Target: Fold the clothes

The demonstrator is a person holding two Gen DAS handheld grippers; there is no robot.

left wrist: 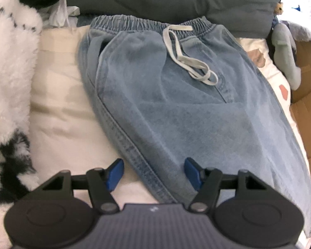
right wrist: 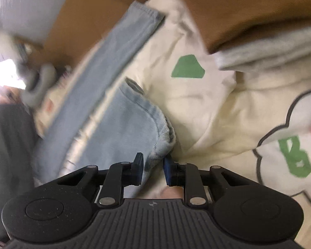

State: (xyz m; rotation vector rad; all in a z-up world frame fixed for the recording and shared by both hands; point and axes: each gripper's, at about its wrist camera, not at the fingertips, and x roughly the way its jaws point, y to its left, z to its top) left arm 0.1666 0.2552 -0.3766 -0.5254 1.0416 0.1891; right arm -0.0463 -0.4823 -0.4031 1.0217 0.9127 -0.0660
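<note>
Left tongs (left wrist: 153, 173) spread over the side seam of the denim pants (left wrist: 176, 108). Right tongs (right wrist: 153, 169) pinching a frayed pant hem (right wrist: 161, 143).

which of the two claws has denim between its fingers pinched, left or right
The right claw: its jaws stand narrow with the frayed hem of the jeans pinched between them. The left claw is wide open, straddling the jeans' side seam without gripping.

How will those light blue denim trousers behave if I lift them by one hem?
The denim trousers will probably drape and sag rather than hold shape, since they already lie creased. They look fairly heavy for cloth, so the far leg may drag. The loose drawstring will likely dangle.
</note>
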